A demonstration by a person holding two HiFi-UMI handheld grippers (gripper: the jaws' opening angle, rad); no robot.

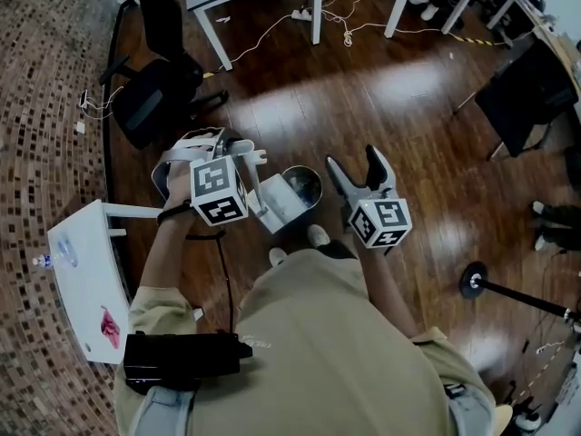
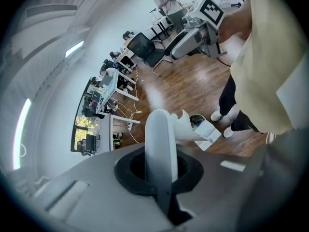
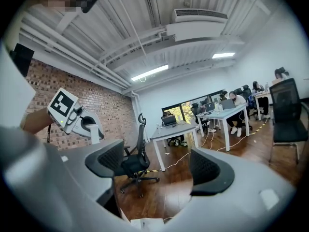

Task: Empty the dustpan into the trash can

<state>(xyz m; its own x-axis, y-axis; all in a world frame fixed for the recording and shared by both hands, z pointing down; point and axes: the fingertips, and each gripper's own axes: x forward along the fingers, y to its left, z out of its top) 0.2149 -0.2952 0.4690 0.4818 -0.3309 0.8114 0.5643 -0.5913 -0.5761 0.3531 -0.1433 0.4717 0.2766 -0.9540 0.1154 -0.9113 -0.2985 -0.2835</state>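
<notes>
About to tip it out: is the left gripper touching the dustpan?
Touching. In the left gripper view the left gripper is shut on the dustpan, clamped around its white handle.

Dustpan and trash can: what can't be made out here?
- Contents of the dustpan: too small in the head view and the left gripper view.
- Inside of the trash can: the dustpan covers part of its mouth in the head view; tiny in the left gripper view.
- Whether dustpan touches can rim: unclear in both.

Beige short-sleeved shirt (image 1: pixel 327 352), dark trousers (image 2: pixel 229 98), white shoes (image 1: pixel 317 234), black wristband (image 1: pixel 171 213).
</notes>
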